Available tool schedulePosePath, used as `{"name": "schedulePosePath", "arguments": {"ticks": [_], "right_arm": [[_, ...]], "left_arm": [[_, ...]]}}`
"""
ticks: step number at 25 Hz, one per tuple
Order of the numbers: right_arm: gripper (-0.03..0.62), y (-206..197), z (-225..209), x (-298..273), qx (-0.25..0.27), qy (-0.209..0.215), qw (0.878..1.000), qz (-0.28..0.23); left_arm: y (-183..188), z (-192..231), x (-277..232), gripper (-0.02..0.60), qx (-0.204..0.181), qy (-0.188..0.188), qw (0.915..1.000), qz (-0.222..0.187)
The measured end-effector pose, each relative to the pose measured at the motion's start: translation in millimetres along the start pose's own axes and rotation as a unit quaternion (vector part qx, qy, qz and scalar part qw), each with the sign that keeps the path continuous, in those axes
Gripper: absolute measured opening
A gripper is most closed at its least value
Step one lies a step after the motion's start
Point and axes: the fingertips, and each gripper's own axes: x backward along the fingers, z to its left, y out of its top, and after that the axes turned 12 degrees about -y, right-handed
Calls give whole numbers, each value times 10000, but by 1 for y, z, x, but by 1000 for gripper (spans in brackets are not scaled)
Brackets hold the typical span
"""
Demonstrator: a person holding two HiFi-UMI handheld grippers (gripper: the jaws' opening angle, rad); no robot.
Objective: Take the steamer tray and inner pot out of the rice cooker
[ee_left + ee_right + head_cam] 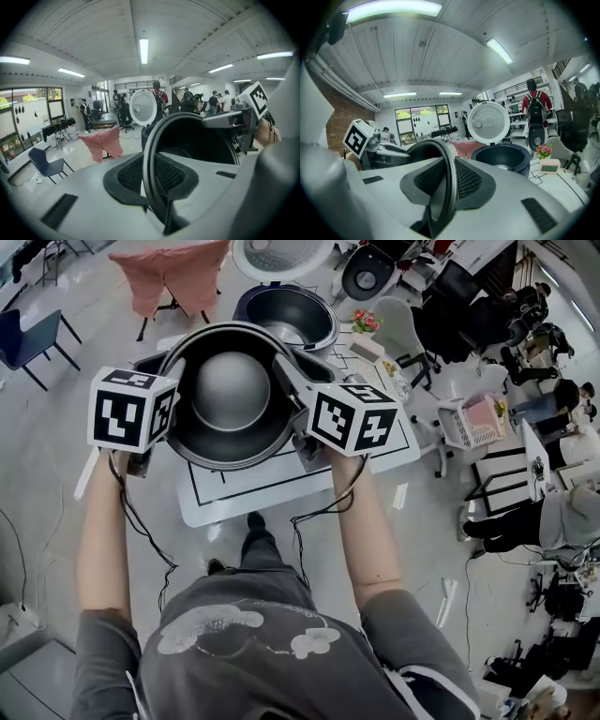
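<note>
I hold the dark inner pot up over the white table, a gripper on each side of its rim. My left gripper is shut on the left rim; in the left gripper view its pads pinch the thin rim. On the opposite rim my right gripper is shut too, and the right gripper view shows its pads clamped on the pot's edge. Behind the pot the rice cooker stands open and hollow, its lid raised. No steamer tray shows.
A chair draped in pink cloth and a blue chair stand at the back left. A small flower pot and a pale box sit on the table beside the cooker. A basket trolley, desks and people fill the right.
</note>
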Motion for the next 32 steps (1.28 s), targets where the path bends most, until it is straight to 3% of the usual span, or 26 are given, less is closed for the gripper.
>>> {"name": "schedulePosePath", "arguments": {"ticks": [6, 14, 22, 32], "right_arm": [[89, -57, 11, 5, -76, -119, 9991, 404], [92, -122, -17, -3, -294, -274, 9940, 1022], [97, -161, -50, -18, -111, -382, 9876, 1522], [98, -186, -82, -41, 269, -427, 9808, 1883]], "left_arm": [[-60, -9, -6, 72, 316, -285, 9983, 408], [-114, -25, -48, 72, 703, -471, 9926, 866], [-136, -38, -89, 72, 956, -643, 9865, 1161], [-138, -36, -127, 74, 836, -620, 9871, 1220]]}}
